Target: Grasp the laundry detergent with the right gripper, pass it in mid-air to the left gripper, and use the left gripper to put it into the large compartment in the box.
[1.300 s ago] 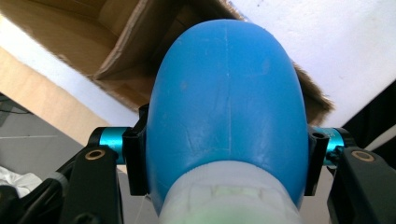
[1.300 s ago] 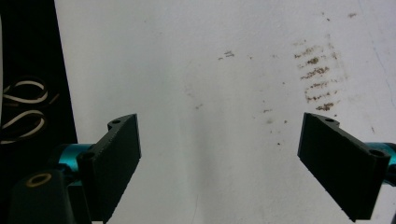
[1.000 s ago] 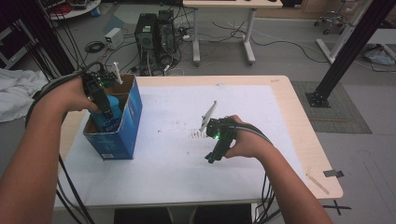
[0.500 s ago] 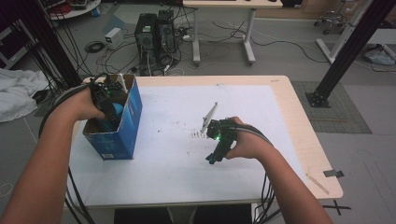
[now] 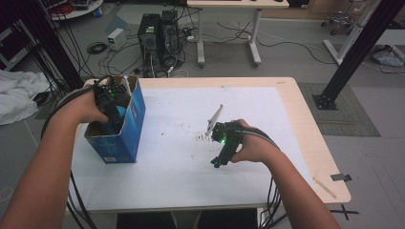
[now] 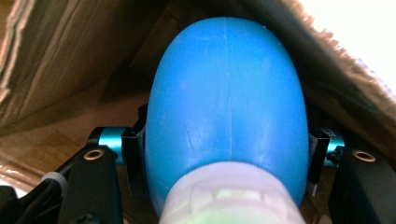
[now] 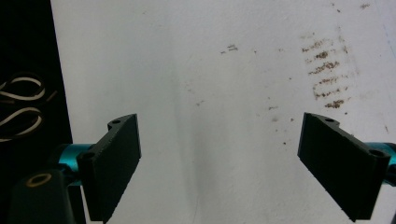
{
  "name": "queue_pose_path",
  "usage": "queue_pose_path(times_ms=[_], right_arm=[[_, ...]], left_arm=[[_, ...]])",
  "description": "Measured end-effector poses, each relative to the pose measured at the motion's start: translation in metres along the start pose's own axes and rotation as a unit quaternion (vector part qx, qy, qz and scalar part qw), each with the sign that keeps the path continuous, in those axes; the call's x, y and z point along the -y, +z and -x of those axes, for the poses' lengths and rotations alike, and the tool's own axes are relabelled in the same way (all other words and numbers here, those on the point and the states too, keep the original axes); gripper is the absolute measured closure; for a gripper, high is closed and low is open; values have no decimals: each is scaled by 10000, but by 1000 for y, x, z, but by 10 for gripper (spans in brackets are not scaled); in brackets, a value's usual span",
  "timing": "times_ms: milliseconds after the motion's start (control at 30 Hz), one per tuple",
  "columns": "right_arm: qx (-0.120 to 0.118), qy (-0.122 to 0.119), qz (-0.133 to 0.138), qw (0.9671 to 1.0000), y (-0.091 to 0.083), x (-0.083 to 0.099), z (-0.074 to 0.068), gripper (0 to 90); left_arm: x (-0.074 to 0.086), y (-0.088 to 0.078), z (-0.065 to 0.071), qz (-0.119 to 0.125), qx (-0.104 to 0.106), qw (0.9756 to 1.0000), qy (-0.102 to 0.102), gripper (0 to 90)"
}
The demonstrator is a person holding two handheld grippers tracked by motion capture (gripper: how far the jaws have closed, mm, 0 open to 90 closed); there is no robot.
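Two grippers are at work on the white-covered table (image 5: 167,191). Your left gripper (image 5: 107,102) reaches down into the open blue box (image 5: 125,136) at the table's left edge, its jaws pinching a blue ball-shaped object (image 6: 226,107) with a pale base — brown cardboard walls close in around it. Your right gripper (image 5: 223,151) rests low over the middle of the sheet, jaws spread wide with nothing between them — dark smudges (image 7: 327,70) mark the paper just beyond. A thin white stick (image 5: 214,119) lies near your right hand (image 5: 253,145).
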State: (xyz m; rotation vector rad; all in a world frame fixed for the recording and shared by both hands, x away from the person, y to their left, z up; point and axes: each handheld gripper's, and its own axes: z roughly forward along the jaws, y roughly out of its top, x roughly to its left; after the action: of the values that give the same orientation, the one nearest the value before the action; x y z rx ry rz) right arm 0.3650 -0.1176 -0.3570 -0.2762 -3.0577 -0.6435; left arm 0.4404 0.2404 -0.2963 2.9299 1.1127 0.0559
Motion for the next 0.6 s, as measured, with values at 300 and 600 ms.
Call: queue_pose_path(times_ms=[300, 600], right_arm=[[26, -19, 24, 10000, 0, 0, 0, 125], [13, -6, -12, 10000, 1, -2, 0, 125]], left_arm=[[0, -6, 1, -7, -56, 10000, 29, 336], [4, -12, 1, 27, 30, 10000, 27, 307]])
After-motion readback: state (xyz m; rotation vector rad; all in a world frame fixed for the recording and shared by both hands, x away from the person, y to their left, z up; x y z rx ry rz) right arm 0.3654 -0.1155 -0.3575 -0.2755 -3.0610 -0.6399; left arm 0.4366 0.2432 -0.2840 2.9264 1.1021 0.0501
